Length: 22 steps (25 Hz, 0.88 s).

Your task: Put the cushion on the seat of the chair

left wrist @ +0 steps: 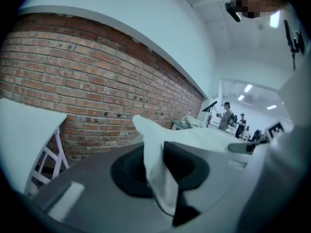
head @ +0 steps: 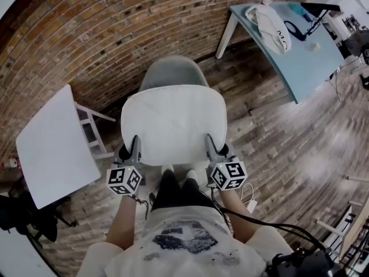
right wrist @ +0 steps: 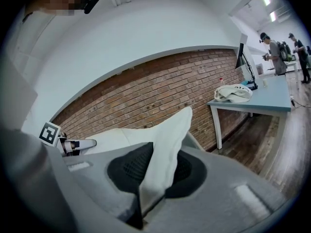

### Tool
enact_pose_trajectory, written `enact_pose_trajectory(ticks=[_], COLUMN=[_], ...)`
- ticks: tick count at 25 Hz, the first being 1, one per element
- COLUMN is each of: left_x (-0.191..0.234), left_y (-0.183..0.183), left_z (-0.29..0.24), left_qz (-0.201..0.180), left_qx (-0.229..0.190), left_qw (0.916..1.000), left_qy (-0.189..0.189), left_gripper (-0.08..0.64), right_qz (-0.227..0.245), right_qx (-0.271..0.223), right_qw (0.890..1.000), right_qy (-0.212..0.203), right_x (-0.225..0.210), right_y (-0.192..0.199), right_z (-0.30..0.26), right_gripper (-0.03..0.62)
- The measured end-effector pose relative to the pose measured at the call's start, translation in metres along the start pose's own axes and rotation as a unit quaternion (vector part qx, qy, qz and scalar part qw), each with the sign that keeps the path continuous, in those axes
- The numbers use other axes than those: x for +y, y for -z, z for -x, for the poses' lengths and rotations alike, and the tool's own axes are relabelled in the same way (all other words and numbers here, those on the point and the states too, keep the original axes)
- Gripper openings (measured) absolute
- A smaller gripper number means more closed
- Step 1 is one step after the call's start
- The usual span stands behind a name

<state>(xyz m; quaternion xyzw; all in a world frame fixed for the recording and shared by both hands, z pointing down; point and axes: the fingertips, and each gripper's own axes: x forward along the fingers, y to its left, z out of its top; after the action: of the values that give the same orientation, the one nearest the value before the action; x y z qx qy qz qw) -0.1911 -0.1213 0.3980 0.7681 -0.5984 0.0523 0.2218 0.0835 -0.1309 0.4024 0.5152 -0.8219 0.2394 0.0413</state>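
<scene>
Fabric of the white cushion is pinched between the pads of the left gripper, whose jaws stand narrow, closed on the cushion's near left edge. The right gripper has the same narrow grip on the near right edge, and the cloth folds upward between its pads.

From the head view the cushion is spread flat between both grippers, directly over the grey chair. Only the chair's backrest shows beyond it. The seat is hidden, so it cannot be told whether the cushion touches it.

The floor is of dark wood and a brick wall runs behind the chair. A white table stands at the left. At the right a light blue table carries a white bag.
</scene>
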Motion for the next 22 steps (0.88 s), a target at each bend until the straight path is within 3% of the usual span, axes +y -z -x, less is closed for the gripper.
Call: enact_pose_trajectory(ticks=[10, 14, 22], left_x=[0.05, 0.058, 0.086], left_y=[0.063, 0.099, 0.169], left_z=[-0.063, -0.086, -0.129], left_qz=[-0.001, -0.003, -0.015], left_qx=[0.041, 0.054, 0.08], left_qw=[0.9989, 0.9984, 0.9967], left_qy=[0.021, 0.015, 0.002], left_gripper=[0.064, 0.064, 0.064], right_qz=[0.007, 0.031, 0.026], right_qx=[0.027, 0.044, 0.07], right_qw=[0.999, 0.997, 0.995], right_qy=[0.046, 0.06, 0.071], right_x=[-0.019, -0.039, -0.073], right_y=[0.067, 0.097, 0.166], right_z=[-0.053, -0.073, -0.114], right_gripper=[0.067, 0.067, 0.067])
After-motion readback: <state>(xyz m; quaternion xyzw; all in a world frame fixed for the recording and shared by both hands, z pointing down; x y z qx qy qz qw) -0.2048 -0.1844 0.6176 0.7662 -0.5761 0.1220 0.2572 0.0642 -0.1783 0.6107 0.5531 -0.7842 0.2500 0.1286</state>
